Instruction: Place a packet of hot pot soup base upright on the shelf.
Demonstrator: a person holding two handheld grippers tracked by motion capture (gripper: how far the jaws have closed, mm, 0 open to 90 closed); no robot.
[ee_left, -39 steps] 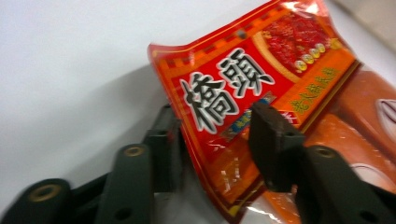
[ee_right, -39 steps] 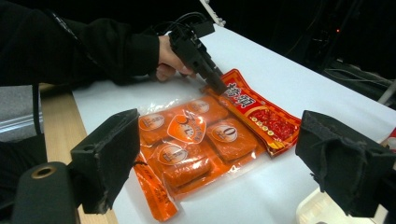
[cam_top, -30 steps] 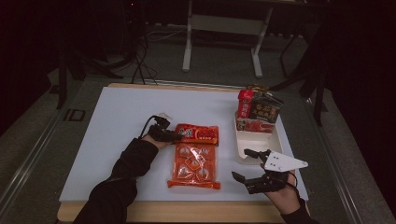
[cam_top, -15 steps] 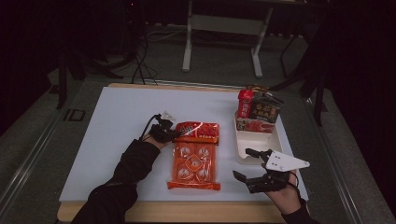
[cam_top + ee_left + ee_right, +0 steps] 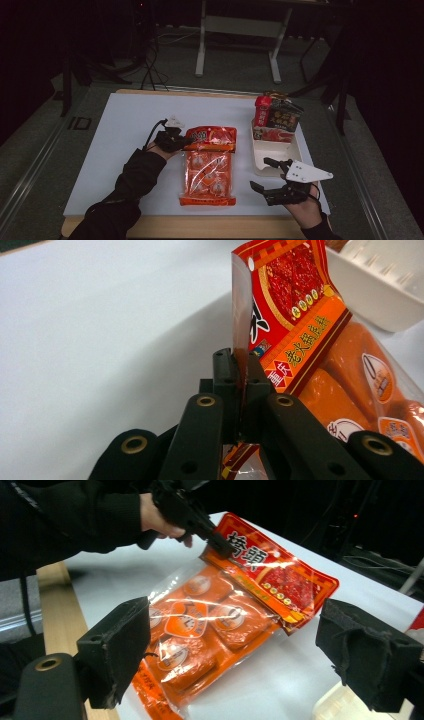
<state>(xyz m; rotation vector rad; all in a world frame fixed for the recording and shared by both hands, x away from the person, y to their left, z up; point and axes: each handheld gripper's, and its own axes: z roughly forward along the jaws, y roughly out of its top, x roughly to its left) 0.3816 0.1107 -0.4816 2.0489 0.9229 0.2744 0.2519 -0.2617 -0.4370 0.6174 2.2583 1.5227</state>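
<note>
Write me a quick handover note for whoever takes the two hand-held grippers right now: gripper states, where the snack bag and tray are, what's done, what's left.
Left hand-held gripper: shut on the top-left corner of the orange snack bag, that end lifted off the white table.
Right hand-held gripper: open, holding nothing, hovering beside the bag's lower right.
White tray: on the table right of the bag, with upright snack packs at its far end; near part looks free.
Done: bag gripped.
Left, probably: carry the bag to the tray, right gripper helping with the loose end.
</note>
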